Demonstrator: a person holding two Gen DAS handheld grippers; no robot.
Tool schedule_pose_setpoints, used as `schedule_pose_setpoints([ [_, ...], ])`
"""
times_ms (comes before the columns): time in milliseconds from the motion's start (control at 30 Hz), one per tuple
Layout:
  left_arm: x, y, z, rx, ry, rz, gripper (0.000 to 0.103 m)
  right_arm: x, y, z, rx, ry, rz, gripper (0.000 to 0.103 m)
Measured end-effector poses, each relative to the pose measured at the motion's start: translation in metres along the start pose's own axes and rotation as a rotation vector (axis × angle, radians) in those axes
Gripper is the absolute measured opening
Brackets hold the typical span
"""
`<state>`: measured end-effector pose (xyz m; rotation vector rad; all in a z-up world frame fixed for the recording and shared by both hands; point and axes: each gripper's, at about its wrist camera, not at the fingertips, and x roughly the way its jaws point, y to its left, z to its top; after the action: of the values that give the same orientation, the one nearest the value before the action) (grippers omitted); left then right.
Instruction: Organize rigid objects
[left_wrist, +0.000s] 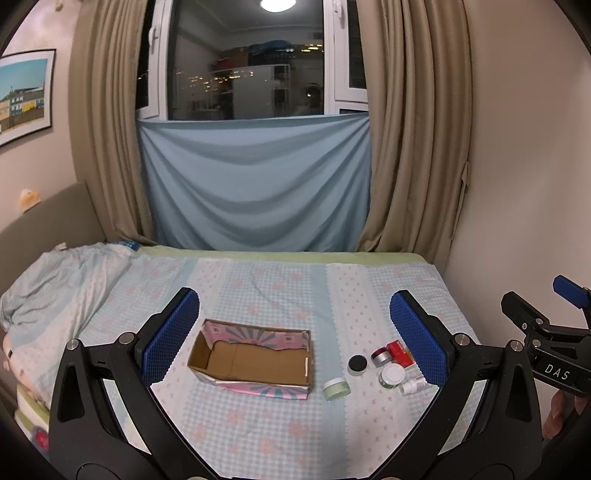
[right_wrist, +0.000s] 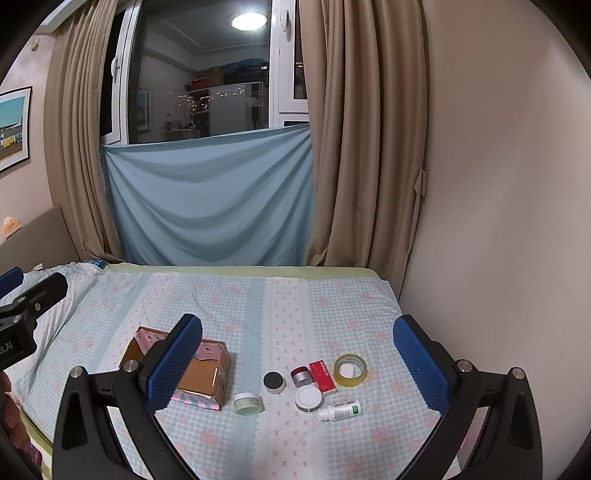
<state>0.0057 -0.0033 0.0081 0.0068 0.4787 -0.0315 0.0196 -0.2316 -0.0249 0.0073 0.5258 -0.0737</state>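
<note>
While both my left gripper (left_wrist: 293, 334) and my right gripper (right_wrist: 297, 363) hung released and empty, the cardboard box (left_wrist: 255, 360) lay mid-frame and the jars (right_wrist: 274, 382) lower right, so I judged one upright jar the best first pick.

We see a bed (right_wrist: 229, 295) covered with a pale blue checked sheet printed with pink flowers. Behind it a light blue cloth (right_wrist: 210, 199) hangs across the lower part of a dark window (right_wrist: 199, 74), whose glass reflects a round ceiling lamp (right_wrist: 248, 21). Beige curtains (right_wrist: 365, 140) frame the window on both sides. A framed picture of coloured houses (left_wrist: 24, 94) hangs on the left wall, and a crumpled quilt (left_wrist: 59, 284) lies at the bed's left edge.
</note>
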Motion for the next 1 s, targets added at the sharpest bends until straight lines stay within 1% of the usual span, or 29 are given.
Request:
schedule_pose_setpoints([
  [1000,0.004,-0.0015,-0.0003,-0.011,0.012,-0.011,0.102,0.0008,0.0007,-0.0015,0.002,0.0,-0.003,0.103],
])
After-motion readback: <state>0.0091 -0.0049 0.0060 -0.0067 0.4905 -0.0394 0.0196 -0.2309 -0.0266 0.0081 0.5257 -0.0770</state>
